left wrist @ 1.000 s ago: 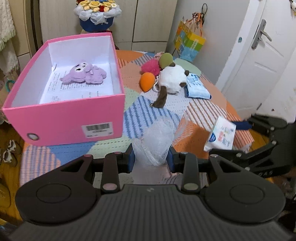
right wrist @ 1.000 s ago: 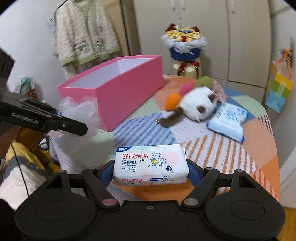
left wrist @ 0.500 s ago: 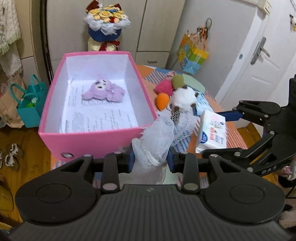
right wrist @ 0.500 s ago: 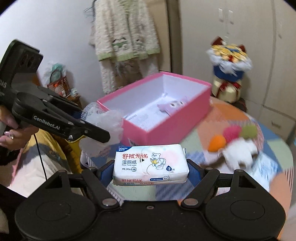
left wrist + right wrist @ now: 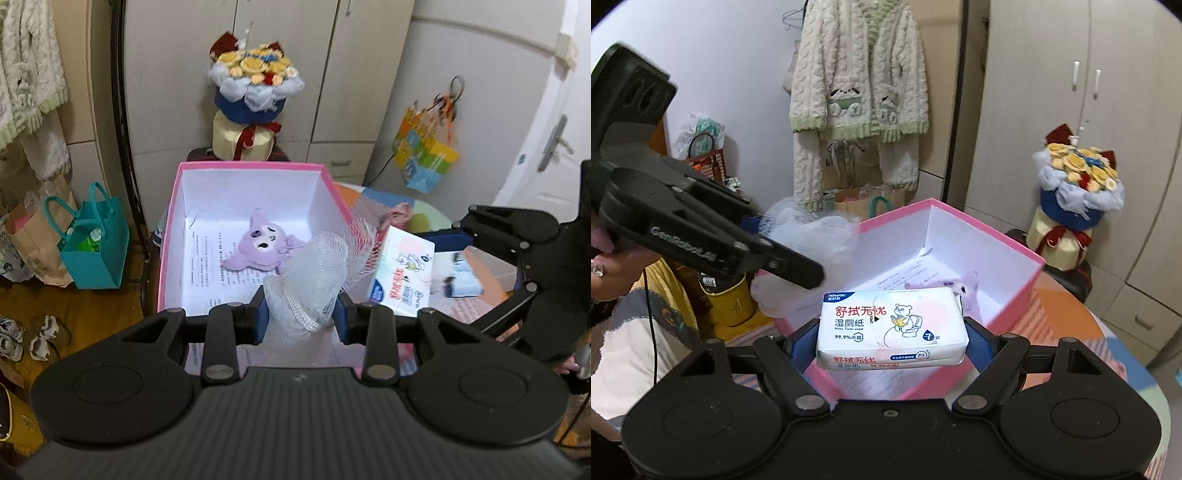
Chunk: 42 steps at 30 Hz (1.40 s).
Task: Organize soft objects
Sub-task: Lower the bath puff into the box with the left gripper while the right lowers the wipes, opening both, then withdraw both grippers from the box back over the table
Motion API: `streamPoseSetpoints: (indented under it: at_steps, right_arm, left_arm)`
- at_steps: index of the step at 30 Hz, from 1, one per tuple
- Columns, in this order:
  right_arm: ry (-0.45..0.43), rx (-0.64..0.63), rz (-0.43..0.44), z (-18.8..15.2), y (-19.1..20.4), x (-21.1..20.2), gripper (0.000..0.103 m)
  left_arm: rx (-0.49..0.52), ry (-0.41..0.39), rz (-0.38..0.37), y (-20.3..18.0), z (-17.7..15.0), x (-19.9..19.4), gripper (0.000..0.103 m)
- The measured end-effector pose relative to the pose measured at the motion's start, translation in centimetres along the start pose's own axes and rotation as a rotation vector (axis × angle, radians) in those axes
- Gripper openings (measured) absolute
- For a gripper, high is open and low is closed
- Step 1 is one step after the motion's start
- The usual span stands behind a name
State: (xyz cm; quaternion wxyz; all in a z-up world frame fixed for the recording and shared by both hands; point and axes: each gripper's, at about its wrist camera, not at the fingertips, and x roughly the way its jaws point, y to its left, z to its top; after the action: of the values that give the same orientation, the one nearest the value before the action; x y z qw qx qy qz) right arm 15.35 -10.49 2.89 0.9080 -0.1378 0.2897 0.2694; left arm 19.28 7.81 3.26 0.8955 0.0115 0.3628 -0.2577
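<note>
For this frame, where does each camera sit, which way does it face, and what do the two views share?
Left wrist: on the left gripper, looking down into the pink box; it holds the mesh sponge; the right gripper shows at right.
Right wrist: on the right gripper, facing the box from its near corner; it holds the wipes pack; the left gripper and a hand show at left.
Shared: box, purple plush, bouquet, both held items.

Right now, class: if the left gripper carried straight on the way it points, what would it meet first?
Probably the printed paper lining the open pink cardboard box, near the purple plush toy. The left gripper, shut on the white mesh bath pouf, aims down into it, though depth is unclear.
</note>
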Motion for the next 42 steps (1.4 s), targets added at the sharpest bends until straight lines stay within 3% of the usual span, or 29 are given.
streamPoseSetpoints:
  at_steps: [4, 7, 10, 19, 22, 28, 42]
  right_arm:
    - [0.048, -0.062, -0.010, 0.9, -0.2, 3.6, 0.083]
    - [0.096, -0.162, -0.038, 1.2, -0.3, 6.6, 0.083]
    - [0.175, -0.182, -0.008, 1.6, -1.1, 9.4, 0.083]
    - [0.296, -0.260, 0.026, 2.1, -1.3, 13.6, 0.083]
    - [0.314, -0.270, 0.030, 1.8, -1.2, 14.1, 0.085]
    - [0.299, -0.243, 0.021, 1.6, -1.3, 13.6, 0.089]
    - [0.191, -0.184, -0.038, 2.0, 0.2, 6.5, 0.091]
  left_arm:
    - [0.029, 0.052, 0.039, 0.5, 1.1, 4.0, 0.034]
    - [0.064, 0.082, 0.113, 0.8, 1.6, 7.4, 0.034]
    - [0.031, 0.137, 0.114, 2.0, 2.1, 9.9, 0.034]
    - [0.025, 0.197, 0.138, 3.3, 2.1, 12.3, 0.036]
    - [0.015, 0.205, 0.150, 3.5, 1.8, 12.8, 0.042]
    - [-0.018, 0.183, 0.104, 3.6, 1.7, 11.9, 0.054]
    - [0.077, 0.050, 0.115, 0.9, 0.6, 3.1, 0.060]
